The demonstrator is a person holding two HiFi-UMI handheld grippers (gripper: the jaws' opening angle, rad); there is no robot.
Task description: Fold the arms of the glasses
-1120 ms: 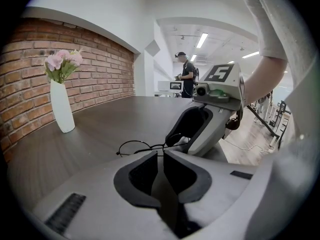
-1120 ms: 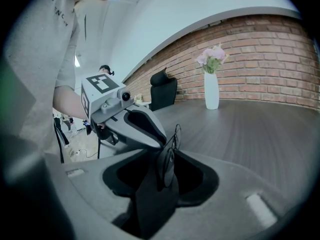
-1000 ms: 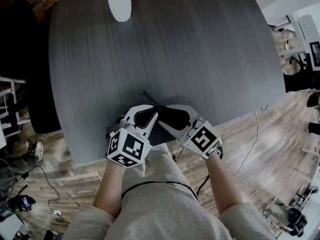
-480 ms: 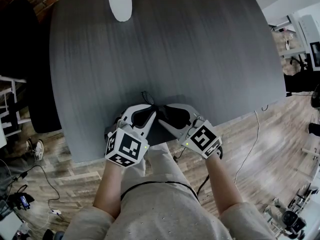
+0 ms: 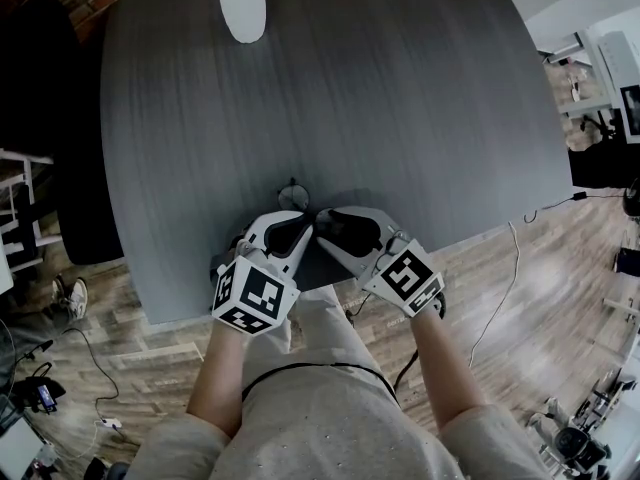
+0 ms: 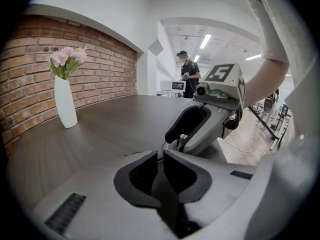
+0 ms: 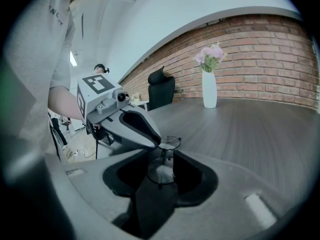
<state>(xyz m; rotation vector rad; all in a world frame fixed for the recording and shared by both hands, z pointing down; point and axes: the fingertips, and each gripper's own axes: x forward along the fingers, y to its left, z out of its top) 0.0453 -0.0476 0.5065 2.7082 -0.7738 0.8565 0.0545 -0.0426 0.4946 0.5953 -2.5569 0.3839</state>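
R gripper (image 7: 161, 156) clamped on glasses (image 7: 161, 173): one lens btwn jaws, other lens just past tips, so frame long axis runs fwd along jaws. L gripper (image 6: 162, 156) jaws near-closed, tip-to-tip w/ R. Arm too thin to see. L nearer, prob does fold.

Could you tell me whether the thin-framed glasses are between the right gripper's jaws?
Yes, one round lens of the thin-framed glasses sits between the right gripper's two dark jaws.

The head view is dim and muted. Ceiling lights (image 6: 205, 40) glare; fisheye edges bend and darken.
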